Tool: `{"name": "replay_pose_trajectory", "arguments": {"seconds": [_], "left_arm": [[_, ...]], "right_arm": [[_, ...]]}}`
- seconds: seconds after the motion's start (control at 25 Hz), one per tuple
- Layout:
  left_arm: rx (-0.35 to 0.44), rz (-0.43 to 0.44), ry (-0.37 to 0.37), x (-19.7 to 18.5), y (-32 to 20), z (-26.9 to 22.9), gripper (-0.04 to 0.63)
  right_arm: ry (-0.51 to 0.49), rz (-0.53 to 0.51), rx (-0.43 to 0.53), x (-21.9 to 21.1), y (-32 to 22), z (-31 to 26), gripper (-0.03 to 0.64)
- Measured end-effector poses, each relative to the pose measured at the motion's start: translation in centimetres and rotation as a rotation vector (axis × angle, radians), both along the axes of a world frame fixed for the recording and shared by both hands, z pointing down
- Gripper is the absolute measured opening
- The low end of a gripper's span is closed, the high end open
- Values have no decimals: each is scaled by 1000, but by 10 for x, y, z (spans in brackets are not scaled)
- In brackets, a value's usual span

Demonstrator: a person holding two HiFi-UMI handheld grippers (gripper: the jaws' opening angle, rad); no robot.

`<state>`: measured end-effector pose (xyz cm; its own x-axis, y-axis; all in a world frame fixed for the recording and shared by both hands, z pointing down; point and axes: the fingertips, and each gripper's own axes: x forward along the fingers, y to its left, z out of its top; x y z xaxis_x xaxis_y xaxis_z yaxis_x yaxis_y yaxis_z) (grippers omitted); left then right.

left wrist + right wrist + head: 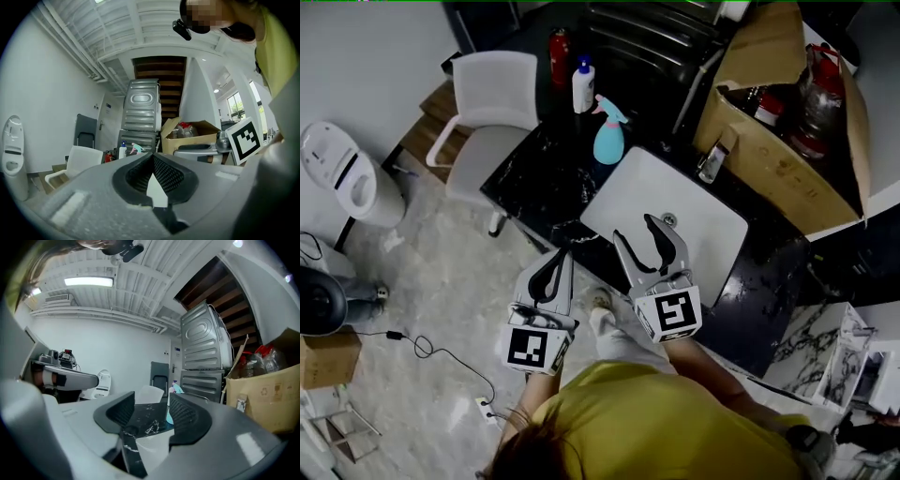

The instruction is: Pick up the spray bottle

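Observation:
The spray bottle (608, 136) is teal with a pink trigger and stands upright on the black marble table (534, 183), well beyond both grippers. In the right gripper view the spray bottle (169, 416) shows far off, just inside the right jaw. In the left gripper view the spray bottle (136, 149) is small, left of the jaw tips. My right gripper (635, 228) hovers over a white board (698, 225), open and empty. My left gripper (559, 262) is beside it, at the table's near edge, its tips touching and nothing held.
A white bottle with a blue cap (583, 86) and a red extinguisher (560, 56) stand behind the spray bottle. A white chair (492, 112) is at the table's left. A large open cardboard box (787, 150) sits at the right. A white bin (347, 178) and cables lie on the floor.

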<state>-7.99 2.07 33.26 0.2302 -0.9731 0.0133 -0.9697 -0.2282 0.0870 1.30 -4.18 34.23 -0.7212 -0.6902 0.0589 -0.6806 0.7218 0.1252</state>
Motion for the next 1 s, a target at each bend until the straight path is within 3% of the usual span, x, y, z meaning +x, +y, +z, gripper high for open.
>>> {"name": "replay_pose_trajectory", "arguments": {"seconds": [0.24,0.48,0.76,1.0], "left_arm": [[-15,26,-17,-15,-86,8,4],[-27,42,-21,-20,-144,14,4],[-55,69,-29,-21,-173,21,5],[-59,101,-14,-24,-185,24,5]], "right_arm": [[-2,-9,-47,-23,-79,15,242],[1,-15,-90,-35,-124,35,256],[-19,1,-144,-42,-145,44,261],[16,39,-133,-42,-159,45,265]]}}
